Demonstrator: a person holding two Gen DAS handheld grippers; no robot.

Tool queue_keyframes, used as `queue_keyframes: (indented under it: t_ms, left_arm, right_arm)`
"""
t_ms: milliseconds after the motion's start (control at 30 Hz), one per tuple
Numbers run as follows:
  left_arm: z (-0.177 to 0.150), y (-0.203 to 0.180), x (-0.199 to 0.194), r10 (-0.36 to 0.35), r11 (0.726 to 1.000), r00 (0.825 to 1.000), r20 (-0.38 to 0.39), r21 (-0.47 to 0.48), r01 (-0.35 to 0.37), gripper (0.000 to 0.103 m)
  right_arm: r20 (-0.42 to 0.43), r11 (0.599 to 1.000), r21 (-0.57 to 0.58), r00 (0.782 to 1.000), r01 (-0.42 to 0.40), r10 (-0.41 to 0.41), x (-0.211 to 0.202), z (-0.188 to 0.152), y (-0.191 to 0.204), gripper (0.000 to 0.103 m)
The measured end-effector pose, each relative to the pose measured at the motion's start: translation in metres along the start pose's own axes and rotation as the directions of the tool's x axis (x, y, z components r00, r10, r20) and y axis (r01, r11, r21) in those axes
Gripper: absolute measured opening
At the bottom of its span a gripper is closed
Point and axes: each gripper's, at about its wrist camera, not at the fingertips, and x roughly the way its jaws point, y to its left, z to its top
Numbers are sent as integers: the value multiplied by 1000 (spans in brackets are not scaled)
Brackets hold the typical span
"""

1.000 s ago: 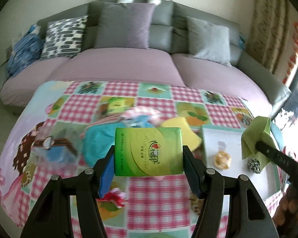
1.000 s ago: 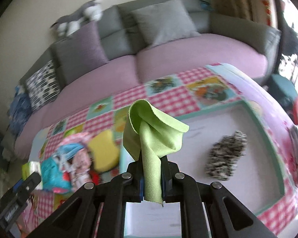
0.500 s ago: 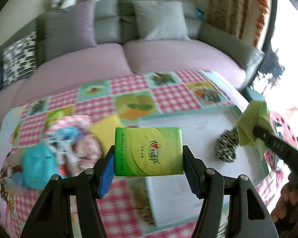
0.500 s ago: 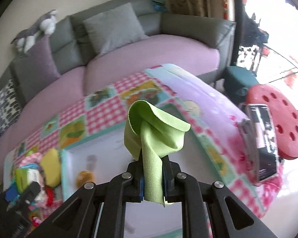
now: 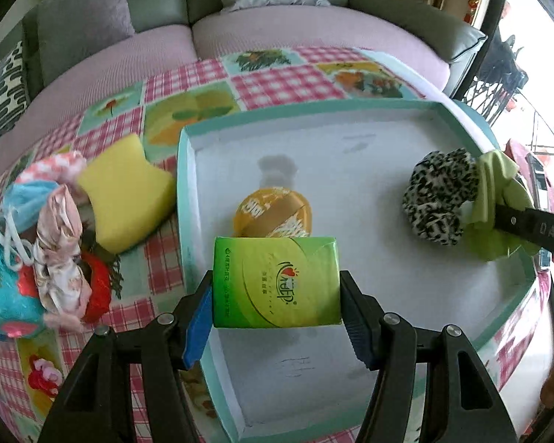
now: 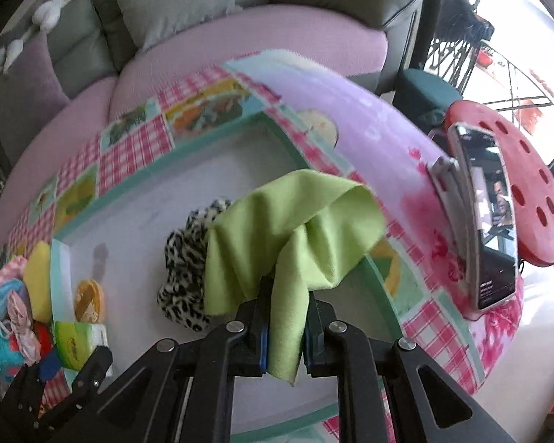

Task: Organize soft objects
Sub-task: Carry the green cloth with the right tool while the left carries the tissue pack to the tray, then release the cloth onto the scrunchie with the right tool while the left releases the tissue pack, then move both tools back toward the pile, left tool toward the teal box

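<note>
Now both hand-held grippers hang over the white tray [image 5: 351, 136], where a second ago they were back over the pile of soft things on the bench; each has come across and dipped toward the tray floor. The left hand-held gripper [image 5: 277, 288] is clamped at a middling width on the green tissue pack [image 5: 277, 280], which sits square between its pads, with the orange pouch [image 5: 273, 214] lying on the tray floor just ahead of it. The right hand-held gripper [image 6: 284, 332] is pinched nearly closed on the green cloth [image 6: 291, 243], whose loose folds droop forward beside the leopard scrunchie [image 6: 188, 269] already in the tray. By my reading both carries are nearly over, and what remains is lowering and letting go. The sponge [image 5: 125, 192] and the bundle of cloths [image 5: 44, 243] to the left gripper's left wait outside the tray.
</note>
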Motion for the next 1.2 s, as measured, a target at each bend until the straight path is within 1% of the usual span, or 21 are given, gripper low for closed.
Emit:
queue_keyframes:
  t_ms: [67, 200, 267, 300, 367, 400, 433, 500, 567, 667, 700, 733, 767, 867, 933, 967, 1100, 1200]
  left_arm:
    - [-2, 2, 3, -8, 1000, 1000, -7, -7, 8, 65]
    - [-3, 1, 4, -8, 1000, 1000, -11, -3, 8, 65]
    - [-1, 2, 3, -18, 1000, 1000, -21, -2, 18, 65]
    - [-1, 2, -1, -28, 1000, 999, -19, -4, 28, 65]
    - [1, 3, -5, -38, 999, 999, -14, -6, 38, 65]
    - [1, 3, -10, -38, 999, 999, -3, -8, 38, 66]
    - [1, 4, -14, -37, 999, 999, 6, -10, 37, 66]
    - [3, 8, -22, -39, 999, 999, 23, -24, 40, 69]
    - [4, 15, -28, -34, 998, 999, 37, -60, 36, 71]
    - [4, 30, -34, -4, 994, 998, 63, -113, 11, 71]
    - [4, 36, -35, 9, 991, 997, 72, -132, 1, 78]
    - [4, 43, -37, 26, 988, 996, 81, -154, -14, 90]
    - [4, 49, -37, 43, 984, 995, 88, -174, -27, 94]
    - [3, 67, -37, 80, 971, 992, 100, -232, -55, 95]
    - [0, 80, -38, 101, 960, 990, 103, -271, -70, 95]
    - [-1, 85, -38, 118, 954, 988, 104, -287, -84, 95]
    - [-4, 106, -41, 167, 931, 981, 100, -344, -123, 95]
    - [-6, 115, -45, 180, 920, 978, 107, -370, -129, 95]
  right_arm:
    - [-27, 1000, -10, 1000, -7, 7, 5, -3, 1, 16]
    - [-39, 1000, -28, 999, -3, 1, 5, -7, 6, 16]
    - [-38, 999, -34, 999, -6, 5, 4, -6, 7, 21]
    - [-36, 999, -36, 999, -4, 3, 3, -6, 7, 26]
    - [-28, 999, -37, 1000, 0, -1, -2, -4, 7, 38]
    - [-21, 999, -37, 1000, 2, -3, -5, -4, 7, 50]
    - [-8, 999, -41, 1000, 5, -5, -10, -4, 8, 55]
    - [12, 999, -52, 1000, 11, -11, -17, -2, 11, 55]
    - [26, 998, -67, 1000, 15, -13, -21, 0, 14, 56]
    - [34, 996, -91, 999, 7, -4, -25, 0, 20, 61]
    - [32, 995, -101, 999, -4, 8, -25, 0, 24, 63]
    - [29, 994, -108, 999, -14, 17, -25, -1, 26, 66]
    - [25, 993, -117, 999, -24, 27, -24, -2, 30, 68]
    - [17, 987, -152, 999, -41, 44, -23, -5, 42, 73]
    - [14, 983, -173, 998, -54, 57, -22, -7, 49, 83]
    - [15, 982, -178, 998, -60, 63, -22, -8, 52, 85]
    - [34, 973, -219, 996, -74, 83, -26, -12, 64, 103]
    - [55, 966, -241, 993, -92, 108, -30, -13, 73, 103]
